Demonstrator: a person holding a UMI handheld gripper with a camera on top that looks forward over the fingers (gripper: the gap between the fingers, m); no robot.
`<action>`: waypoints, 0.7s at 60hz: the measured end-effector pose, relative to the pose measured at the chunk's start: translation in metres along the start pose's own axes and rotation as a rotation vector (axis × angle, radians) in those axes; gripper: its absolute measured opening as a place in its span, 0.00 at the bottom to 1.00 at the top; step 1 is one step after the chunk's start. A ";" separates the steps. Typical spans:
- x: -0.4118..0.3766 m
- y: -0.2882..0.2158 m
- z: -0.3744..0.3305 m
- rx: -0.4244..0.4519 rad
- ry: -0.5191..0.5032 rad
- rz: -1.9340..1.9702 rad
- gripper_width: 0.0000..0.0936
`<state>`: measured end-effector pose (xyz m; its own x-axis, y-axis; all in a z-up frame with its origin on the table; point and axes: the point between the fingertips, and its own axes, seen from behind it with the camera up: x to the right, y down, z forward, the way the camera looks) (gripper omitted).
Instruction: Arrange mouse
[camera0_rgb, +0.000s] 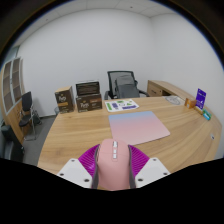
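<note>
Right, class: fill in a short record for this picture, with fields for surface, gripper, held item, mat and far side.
surface: wooden table
gripper: gripper, fingers closed on both sides of the mouse
held item: pale mouse, between the magenta pads
mat: pink mat, flat on the table, beyond the fingers
far side: boxes on the table's far edge; office chair behind

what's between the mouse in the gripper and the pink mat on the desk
Nothing visible. The hand-held gripper is shut on the pale pink computer mouse, and only bare wooden desk lies between it and the flat pink rectangular mouse mat just beyond the fingers.
</note>
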<state>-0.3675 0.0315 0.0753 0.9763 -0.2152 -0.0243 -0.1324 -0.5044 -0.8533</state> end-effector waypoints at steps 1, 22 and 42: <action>0.005 -0.011 0.005 0.007 -0.001 -0.002 0.45; 0.111 -0.085 0.177 -0.034 -0.098 -0.133 0.45; 0.104 -0.046 0.227 -0.134 -0.186 -0.108 0.48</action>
<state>-0.2207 0.2223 -0.0059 0.9991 -0.0027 -0.0429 -0.0352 -0.6253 -0.7796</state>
